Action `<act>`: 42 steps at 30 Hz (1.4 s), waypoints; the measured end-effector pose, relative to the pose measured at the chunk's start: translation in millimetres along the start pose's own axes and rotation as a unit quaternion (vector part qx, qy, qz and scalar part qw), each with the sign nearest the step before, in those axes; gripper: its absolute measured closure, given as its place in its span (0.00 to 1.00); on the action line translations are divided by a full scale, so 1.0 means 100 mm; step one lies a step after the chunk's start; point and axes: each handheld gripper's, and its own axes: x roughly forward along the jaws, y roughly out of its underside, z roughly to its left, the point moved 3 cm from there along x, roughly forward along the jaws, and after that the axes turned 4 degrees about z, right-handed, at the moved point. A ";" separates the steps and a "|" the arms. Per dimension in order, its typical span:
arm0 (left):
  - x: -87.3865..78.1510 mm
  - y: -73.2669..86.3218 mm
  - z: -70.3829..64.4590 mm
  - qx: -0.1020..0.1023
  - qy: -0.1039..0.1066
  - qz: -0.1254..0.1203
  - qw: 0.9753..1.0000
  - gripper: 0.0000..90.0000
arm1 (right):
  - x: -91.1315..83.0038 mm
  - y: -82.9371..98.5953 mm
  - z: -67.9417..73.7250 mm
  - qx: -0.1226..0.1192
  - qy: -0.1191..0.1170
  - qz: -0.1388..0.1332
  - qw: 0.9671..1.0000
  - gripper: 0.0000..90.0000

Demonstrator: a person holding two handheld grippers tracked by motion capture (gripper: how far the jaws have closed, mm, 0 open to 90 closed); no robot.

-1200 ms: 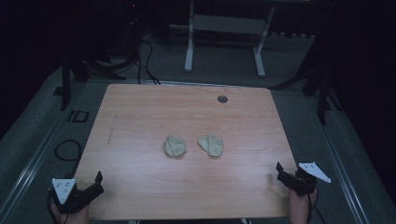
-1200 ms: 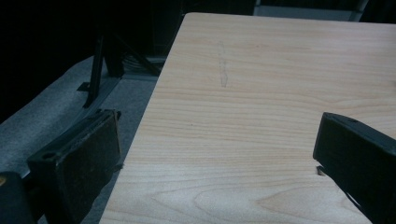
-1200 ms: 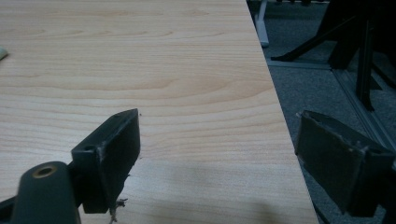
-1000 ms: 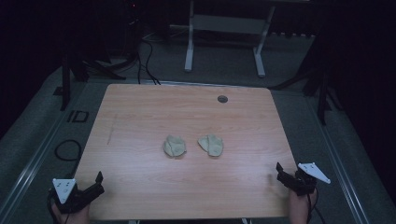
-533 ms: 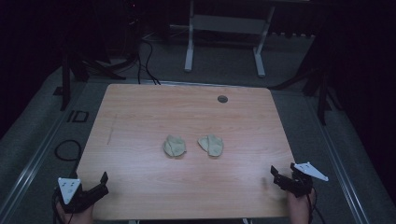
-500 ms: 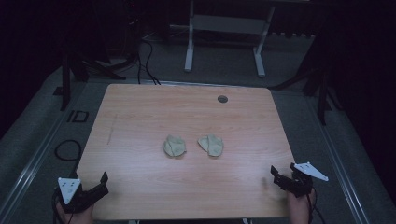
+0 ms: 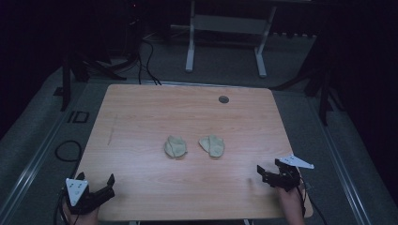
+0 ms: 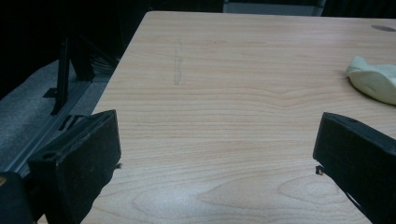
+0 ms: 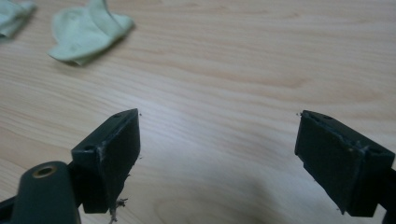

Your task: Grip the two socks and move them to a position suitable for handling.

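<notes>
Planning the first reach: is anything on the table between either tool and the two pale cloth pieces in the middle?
Nothing visible: bare wood lies between the left tool and the left cloth, and between the right tool and the right cloth.

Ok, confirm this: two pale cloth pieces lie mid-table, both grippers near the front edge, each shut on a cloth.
Wrong on the grip. In both gripper views the left gripper and right gripper stand open and empty; the cloth pieces lie untouched mid-table.

Dim lab or studio: lone wooden table (image 7: 141,117), floor cables (image 7: 145,51), metal stand (image 7: 225,28).
</notes>
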 end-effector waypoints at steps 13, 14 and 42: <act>0.00 0.00 -0.04 0.006 0.007 0.001 1.000 0.01 | 0.17 -0.31 0.33 -0.034 -0.044 -0.013 0.998 0.15; 0.00 0.00 -0.04 0.007 0.008 0.004 1.000 0.01 | 0.22 -0.35 0.39 -0.036 -0.052 -0.013 0.998 0.15; -0.01 -0.02 -0.02 0.008 0.009 0.001 1.000 0.01 | 1.03 -0.93 1.20 -0.085 -0.058 0.026 0.994 0.25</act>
